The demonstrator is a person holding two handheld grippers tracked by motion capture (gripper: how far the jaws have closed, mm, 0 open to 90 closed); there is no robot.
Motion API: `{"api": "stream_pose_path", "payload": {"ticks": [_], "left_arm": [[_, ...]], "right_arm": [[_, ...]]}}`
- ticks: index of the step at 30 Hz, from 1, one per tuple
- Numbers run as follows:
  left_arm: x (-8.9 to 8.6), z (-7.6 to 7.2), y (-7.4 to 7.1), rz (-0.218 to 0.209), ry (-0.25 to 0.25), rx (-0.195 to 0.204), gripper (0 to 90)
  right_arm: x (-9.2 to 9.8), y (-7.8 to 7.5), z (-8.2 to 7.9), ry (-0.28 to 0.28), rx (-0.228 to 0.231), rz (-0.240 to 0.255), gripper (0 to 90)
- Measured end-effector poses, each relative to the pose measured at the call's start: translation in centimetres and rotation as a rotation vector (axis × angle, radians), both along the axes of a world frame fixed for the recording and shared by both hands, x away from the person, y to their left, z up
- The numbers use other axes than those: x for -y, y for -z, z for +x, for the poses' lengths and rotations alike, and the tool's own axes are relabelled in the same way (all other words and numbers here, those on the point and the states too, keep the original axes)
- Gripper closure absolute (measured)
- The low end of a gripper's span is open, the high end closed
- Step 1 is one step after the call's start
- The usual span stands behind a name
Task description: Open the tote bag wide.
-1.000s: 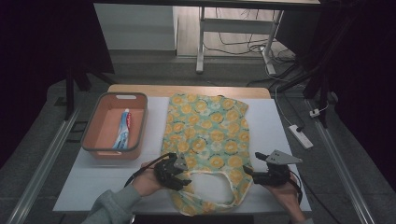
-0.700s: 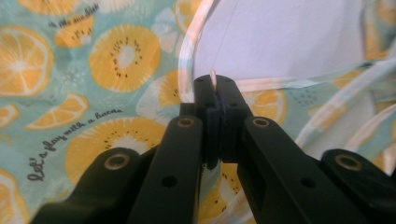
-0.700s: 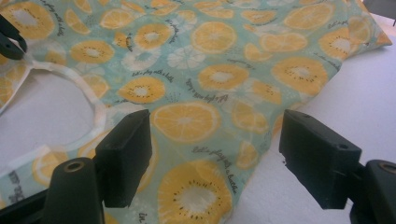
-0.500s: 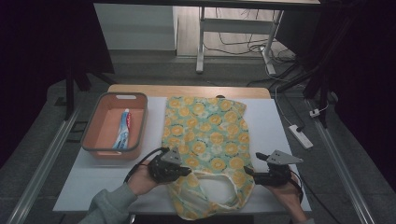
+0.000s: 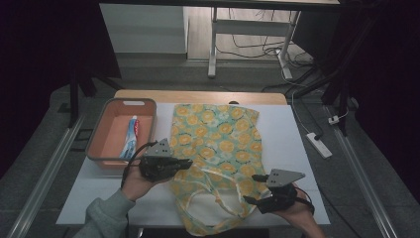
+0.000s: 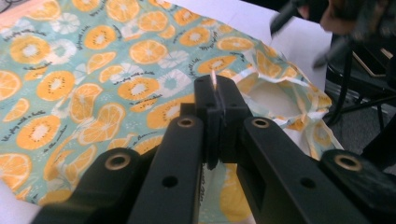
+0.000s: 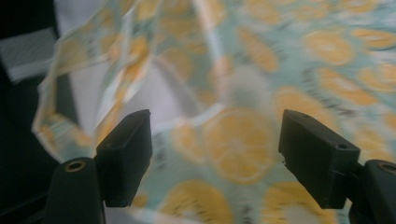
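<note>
Two tongs over the white table [image 5: 297, 144]: left [image 5: 185, 162] seemingly clamped on the fruit-print bag [image 5: 218, 144], right [image 5: 252, 188] apart.

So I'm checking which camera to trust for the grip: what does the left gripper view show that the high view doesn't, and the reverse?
Left gripper view: the left gripper with jaws shut on a thin edge of the orange-slice-print fabric tote bag.
High view: the orange plastic tray holding a toothpaste tube, beside the bag on the white table.
Both: the bag and the right gripper, open.

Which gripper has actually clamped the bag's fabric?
The left gripper: its jaws are shut on the fruit-print bag. The right gripper is open.
</note>
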State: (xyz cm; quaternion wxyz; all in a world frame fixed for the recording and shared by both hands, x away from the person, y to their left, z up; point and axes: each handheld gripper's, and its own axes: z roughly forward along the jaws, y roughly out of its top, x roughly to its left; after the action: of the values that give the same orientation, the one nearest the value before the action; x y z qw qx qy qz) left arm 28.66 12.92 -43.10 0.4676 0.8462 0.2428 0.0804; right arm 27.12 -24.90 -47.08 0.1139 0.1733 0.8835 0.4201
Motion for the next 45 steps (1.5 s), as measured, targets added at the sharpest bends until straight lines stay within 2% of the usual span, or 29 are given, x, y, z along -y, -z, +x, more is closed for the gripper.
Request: {"api": "stream_pose_path", "payload": {"ticks": [5, 7, 8, 10, 11, 12, 14, 16, 18, 19, 20, 21, 23, 24, 25, 26, 28, 31, 33, 37, 41, 45], "left_arm": [[-0.7, 0.2, -0.2, -0.018, -0.022, -0.003, 88.2], [-0.8, 0.2, -0.2, -0.016, -0.025, -0.004, 88.1], [-0.8, 0.3, -0.2, -0.018, -0.028, -0.005, 88.2], [-0.8, 0.3, -0.2, -0.018, -0.027, -0.006, 88.2], [-0.8, 0.3, -0.2, -0.017, -0.025, -0.008, 88.2], [-0.8, 0.3, -0.1, -0.015, -0.023, -0.01, 88.1], [-0.8, 0.3, -0.1, -0.014, -0.022, -0.01, 88.1], [-0.8, 0.3, -0.1, -0.013, -0.022, -0.011, 88.1], [-0.9, 0.3, -0.1, -0.014, -0.022, -0.013, 88.1], [-0.9, 0.3, -0.1, -0.015, -0.023, -0.013, 88.1], [-0.9, 0.3, -0.1, -0.015, -0.023, -0.013, 88.1], [-1.0, 0.3, -0.1, -0.016, -0.025, -0.013, 88.1], [-1.1, 0.3, -0.1, -0.017, -0.026, -0.013, 88.1], [-1.1, 0.3, -0.1, -0.017, -0.026, -0.013, 88.1], [-1.1, 0.3, -0.1, -0.018, -0.027, -0.013, 88.1], [-1.1, 0.3, -0.1, -0.018, -0.027, -0.012, 88.1], [-1.1, 0.3, -0.1, -0.017, -0.027, -0.012, 88.1], [-1.2, 0.2, -0.1, -0.019, -0.026, -0.012, 88.1], [-1.3, 0.2, -0.1, -0.022, -0.029, -0.009, 88.1], [-1.6, 0.3, -0.3, -0.03, -0.035, -0.007, 88.1], [-1.7, 0.4, -0.6, -0.035, -0.042, -0.002, 88.1], [-2.0, 0.7, -1.8, -0.054, -0.057, 0.03, 88.1]], "right_arm": [[-2.3, 0.9, -0.7, -0.061, -0.055, -0.058, 19.2], [-2.8, 1.0, -0.9, -0.072, -0.059, -0.07, 18.4], [-3.7, 1.3, -1.3, -0.091, -0.061, -0.102, 17.6], [-4.3, 2.0, -1.3, -0.096, -0.067, -0.143, 17.8], [-4.3, 2.0, -1.3, -0.096, -0.067, -0.143, 17.8], [-4.5, 3.0, -0.9, -0.073, -0.075, -0.193, 20.8], [-4.4, 3.7, -0.5, -0.051, -0.058, -0.229, 26.5], [-4.3, 4.0, -0.2, -0.028, -0.063, -0.223, 33.4], [-4.2, 4.4, 0.1, -0.035, -0.06, -0.255, 40.1], [-4.2, 4.5, 0.2, -0.036, -0.073, -0.261, 42.5], [-4.1, 4.5, 0.3, -0.033, -0.107, -0.245, 45.4], [-4.1, 4.5, 0.4, -0.03, -0.118, -0.241, 47.6], [-4.0, 4.5, 0.4, -0.027, -0.12, -0.236, 56.5], [-4.0, 4.5, 0.4, -0.027, -0.12, -0.236, 56.5], [-4.0, 4.4, 0.3, -0.028, -0.122, -0.234, 70.3], [-4.0, 4.4, 0.2, -0.032, -0.125, -0.234, 75.5], [-4.2, 4.3, 0.0, -0.05, -0.113, -0.248, 86.2], [-4.7, 4.0, -0.5, -0.069, -0.075, -0.275, 88.3], [-4.7, 3.3, -0.7, -0.082, -0.063, -0.231, 88.5], [-4.3, 0.8, -1.3, -0.074, 0.014, -0.123, 88.6], [-3.6, -2.6, -1.5, -0.044, 0.112, 0.012, 88.7], [-3.2, -6.5, -1.3, -0.028, 0.187, 0.101, 88.8]]}}
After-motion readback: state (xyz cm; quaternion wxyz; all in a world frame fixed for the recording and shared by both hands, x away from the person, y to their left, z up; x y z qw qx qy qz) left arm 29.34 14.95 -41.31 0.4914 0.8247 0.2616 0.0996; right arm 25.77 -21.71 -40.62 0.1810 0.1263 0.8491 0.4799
